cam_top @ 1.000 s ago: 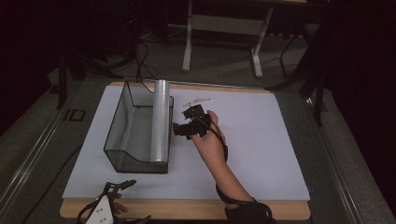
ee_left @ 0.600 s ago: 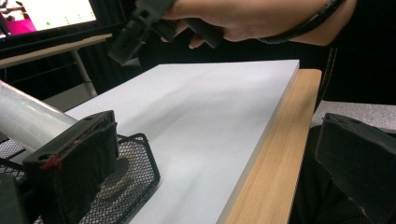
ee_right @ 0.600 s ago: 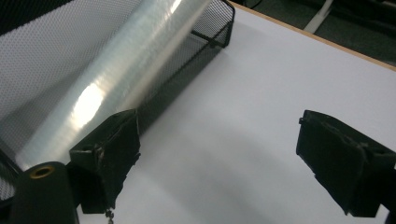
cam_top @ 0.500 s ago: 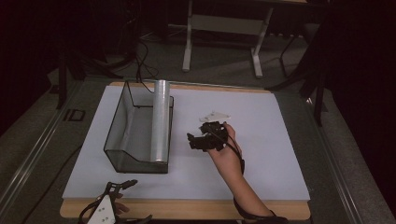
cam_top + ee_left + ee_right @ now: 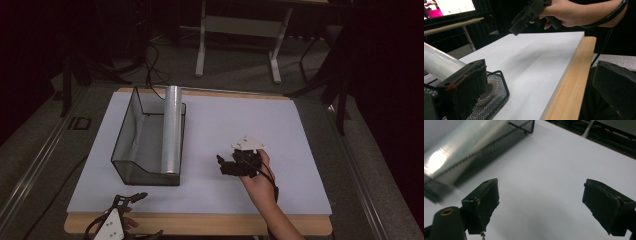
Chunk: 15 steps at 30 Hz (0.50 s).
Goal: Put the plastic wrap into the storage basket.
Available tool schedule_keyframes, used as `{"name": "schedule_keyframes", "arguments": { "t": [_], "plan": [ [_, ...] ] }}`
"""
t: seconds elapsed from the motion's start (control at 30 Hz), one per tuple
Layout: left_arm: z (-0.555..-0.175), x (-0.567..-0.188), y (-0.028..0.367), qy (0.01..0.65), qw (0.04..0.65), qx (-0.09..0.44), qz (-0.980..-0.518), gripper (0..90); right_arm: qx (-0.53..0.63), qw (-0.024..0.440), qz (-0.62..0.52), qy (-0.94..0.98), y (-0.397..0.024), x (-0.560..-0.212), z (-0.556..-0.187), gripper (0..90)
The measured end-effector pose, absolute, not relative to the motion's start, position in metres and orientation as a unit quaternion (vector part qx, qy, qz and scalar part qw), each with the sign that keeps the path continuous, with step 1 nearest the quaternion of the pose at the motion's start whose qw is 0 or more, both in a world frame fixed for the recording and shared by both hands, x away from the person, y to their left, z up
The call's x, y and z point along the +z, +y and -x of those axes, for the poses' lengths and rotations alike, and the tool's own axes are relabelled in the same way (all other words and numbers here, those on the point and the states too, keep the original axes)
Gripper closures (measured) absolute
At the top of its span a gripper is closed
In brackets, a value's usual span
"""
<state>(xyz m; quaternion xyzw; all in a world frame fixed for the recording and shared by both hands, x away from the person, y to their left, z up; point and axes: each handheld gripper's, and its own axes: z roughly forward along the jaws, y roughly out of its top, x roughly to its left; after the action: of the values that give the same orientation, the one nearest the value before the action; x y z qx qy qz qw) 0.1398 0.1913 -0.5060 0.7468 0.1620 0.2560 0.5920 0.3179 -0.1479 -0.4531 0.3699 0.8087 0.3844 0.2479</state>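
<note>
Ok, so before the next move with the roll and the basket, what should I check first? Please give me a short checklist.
1. Right gripper open, nothing between its fingers: ok.
2. Left gripper open and empty, low at the near edge of the table: ok.
3. Roll of clear film lies in the mesh basket, along its right wall: ok, though its far end pokes above the far rim.
4. Roll sits steady and will not slide: cannot tell.
5. White board between the right gripper and the basket is bare, so the way back is free: ok.
</note>
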Motion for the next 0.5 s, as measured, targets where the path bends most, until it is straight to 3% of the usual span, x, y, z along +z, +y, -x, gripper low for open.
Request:
{"name": "schedule_keyframes", "arguments": {
  "t": [0.5],
  "plan": [
    [-0.140,-0.507,0.190,0.163,0.589,0.256,-0.749,0.0,0.383,0.266,-0.380,0.799,-0.189,-0.473,-0.299,13.9]
  ]
}}
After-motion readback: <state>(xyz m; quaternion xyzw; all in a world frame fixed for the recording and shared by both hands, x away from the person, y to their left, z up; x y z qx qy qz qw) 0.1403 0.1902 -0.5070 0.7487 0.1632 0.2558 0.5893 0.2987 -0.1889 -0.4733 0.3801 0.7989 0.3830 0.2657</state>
